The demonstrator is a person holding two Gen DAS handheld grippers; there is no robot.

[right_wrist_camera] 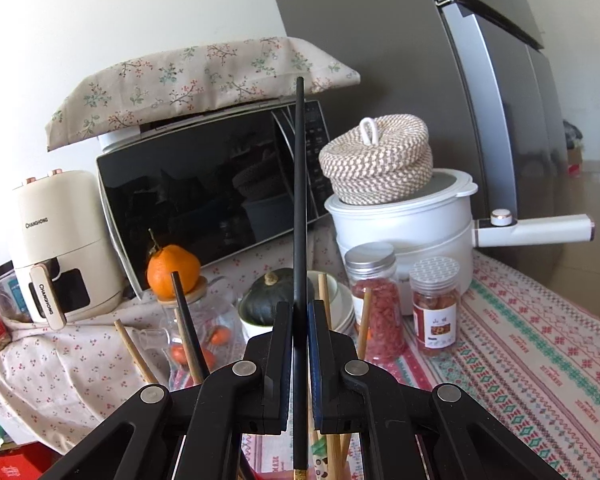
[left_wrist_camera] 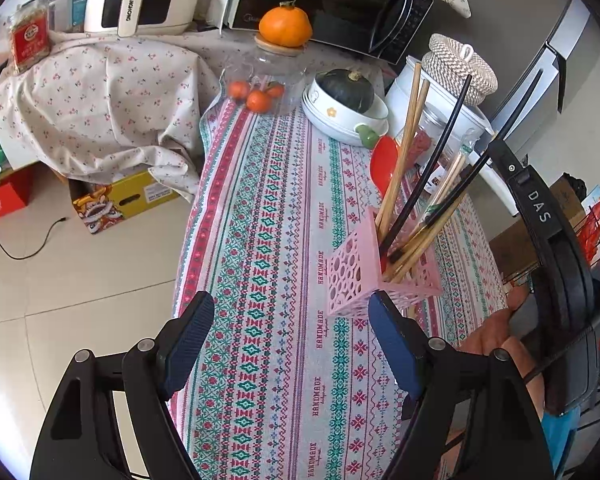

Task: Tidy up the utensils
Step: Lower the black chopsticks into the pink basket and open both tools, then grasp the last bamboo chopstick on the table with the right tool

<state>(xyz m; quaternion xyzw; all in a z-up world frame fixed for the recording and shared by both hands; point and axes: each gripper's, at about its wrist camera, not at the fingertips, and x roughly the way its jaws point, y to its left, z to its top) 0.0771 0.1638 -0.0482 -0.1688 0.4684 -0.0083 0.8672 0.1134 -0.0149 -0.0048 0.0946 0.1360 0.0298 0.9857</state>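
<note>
A pink perforated utensil holder (left_wrist_camera: pixel 364 276) stands on the patterned tablecloth (left_wrist_camera: pixel 268 240) and holds several wooden and black chopsticks (left_wrist_camera: pixel 404 168). My left gripper (left_wrist_camera: pixel 292 344) is open and empty, just in front of the holder, its right finger near the holder's base. My right gripper (right_wrist_camera: pixel 299 320) is shut on a black chopstick (right_wrist_camera: pixel 299 200), held upright above the other chopsticks (right_wrist_camera: pixel 188 328). The right gripper also shows at the right edge of the left wrist view (left_wrist_camera: pixel 548 224), with the black chopstick (left_wrist_camera: pixel 512 108) reaching down into the holder.
A red spoon (left_wrist_camera: pixel 384 164), stacked bowls with a dark squash (left_wrist_camera: pixel 346 92), a glass jar with oranges (left_wrist_camera: pixel 268 76), two spice jars (right_wrist_camera: pixel 436 312), a white pot (right_wrist_camera: pixel 412 232) under a woven basket, a microwave (right_wrist_camera: pixel 220 188) and an air fryer (right_wrist_camera: pixel 56 248) stand at the table's far end.
</note>
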